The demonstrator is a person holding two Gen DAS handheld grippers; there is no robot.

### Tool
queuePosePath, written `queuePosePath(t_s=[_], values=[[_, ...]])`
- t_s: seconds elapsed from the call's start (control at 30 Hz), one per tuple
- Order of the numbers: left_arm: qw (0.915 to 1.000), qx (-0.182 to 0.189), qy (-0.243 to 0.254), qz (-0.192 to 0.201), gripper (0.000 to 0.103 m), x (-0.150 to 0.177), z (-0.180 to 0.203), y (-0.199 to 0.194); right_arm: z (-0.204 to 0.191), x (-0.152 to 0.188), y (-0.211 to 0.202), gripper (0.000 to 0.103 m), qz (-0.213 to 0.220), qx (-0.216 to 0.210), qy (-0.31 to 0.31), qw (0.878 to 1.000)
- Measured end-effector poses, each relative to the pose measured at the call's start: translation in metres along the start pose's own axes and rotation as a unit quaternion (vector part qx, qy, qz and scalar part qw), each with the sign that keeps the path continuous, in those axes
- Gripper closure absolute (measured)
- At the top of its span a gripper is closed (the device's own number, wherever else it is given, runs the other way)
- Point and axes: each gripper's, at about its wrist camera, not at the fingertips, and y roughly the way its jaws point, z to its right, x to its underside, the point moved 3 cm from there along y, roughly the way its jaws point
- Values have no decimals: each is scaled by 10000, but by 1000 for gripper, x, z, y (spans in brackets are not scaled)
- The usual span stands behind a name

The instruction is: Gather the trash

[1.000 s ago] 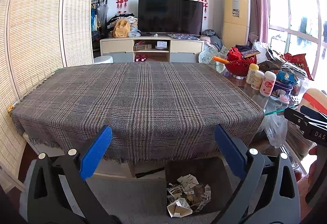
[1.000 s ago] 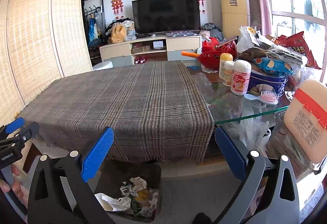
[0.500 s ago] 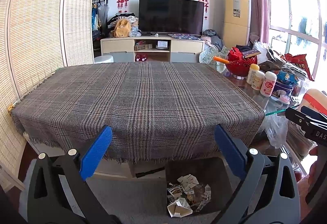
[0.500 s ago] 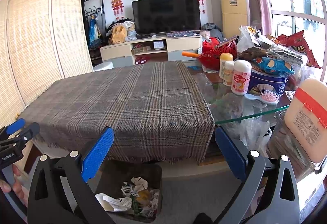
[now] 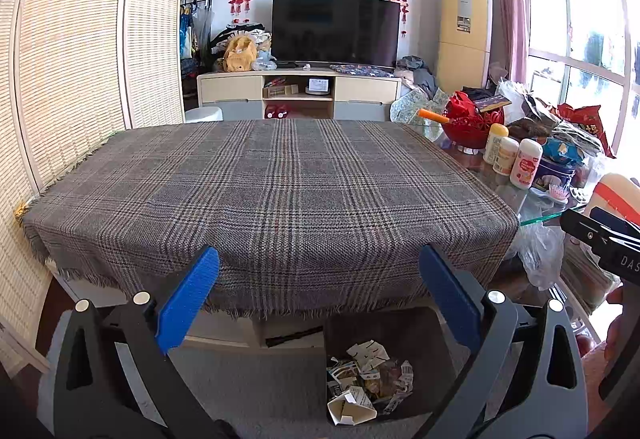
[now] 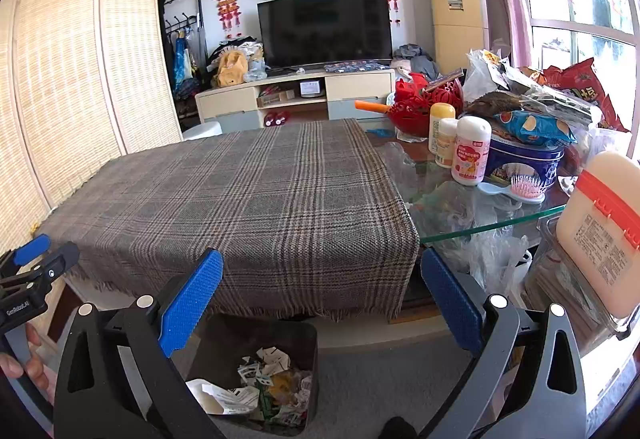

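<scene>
A: Currently, left tongs (image 5: 318,287): blue pads spread wide, nothing between them. They hover off the near edge of the bench (image 5: 272,199), above the floor.

B: Right tongs (image 6: 320,289)?

A: Same reading: fingers wide apart, empty. From the left view the right tongs show at the far right edge; from the right view the left tongs (image 6: 30,265) show at the far left, with the person's fingers wrapped on the handle.

B: Location of the trash?

A: Torn paper scraps and a folded white carton (image 5: 352,405) lie in a dark bin (image 5: 424,335) on the grey floor, just under the near edge of the bench. In the right view the bin (image 6: 256,335) sits below and between the fingers, trash (image 6: 264,387) heaped inside.

B: Bench surface?

A: Grey plaid cloth (image 6: 256,199) with a fringed hem covers most of it. To its right, bare glass top (image 6: 496,217) carrying three white bottles (image 6: 470,151), a blue tin (image 6: 524,163), a pink hairbrush (image 6: 520,189), a red basket (image 6: 424,107) and snack bags (image 6: 576,87).

B: Beyond?

A: Television (image 5: 335,31) on a low cabinet (image 5: 298,93); woven screen (image 5: 80,51) at left.
</scene>
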Motion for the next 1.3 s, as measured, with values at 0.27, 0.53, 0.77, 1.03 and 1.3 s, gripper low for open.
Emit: queuePosePath(t_s=[0.27, 0.53, 0.77, 1.03, 1.3], values=[[10000, 10, -1, -4, 8, 0, 0, 0, 0, 0, 0, 3, -6, -4, 5, 10000], [10000, 9, -3, -1, 8, 0, 0, 0, 0, 1, -1, 3, 8, 9, 16, 10000], [10000, -9, 18, -8, 8, -1, 0, 0, -1, 1, -2, 3, 4, 11, 10, 10000], [9997, 48, -248, -48, 8, -4, -6, 2, -2, 1, -1, 3, -8, 28, 4, 10000], [9993, -101, -359, -29, 8, -3, -12, 1, -2, 1, -1, 3, -5, 18, 1, 10000]])
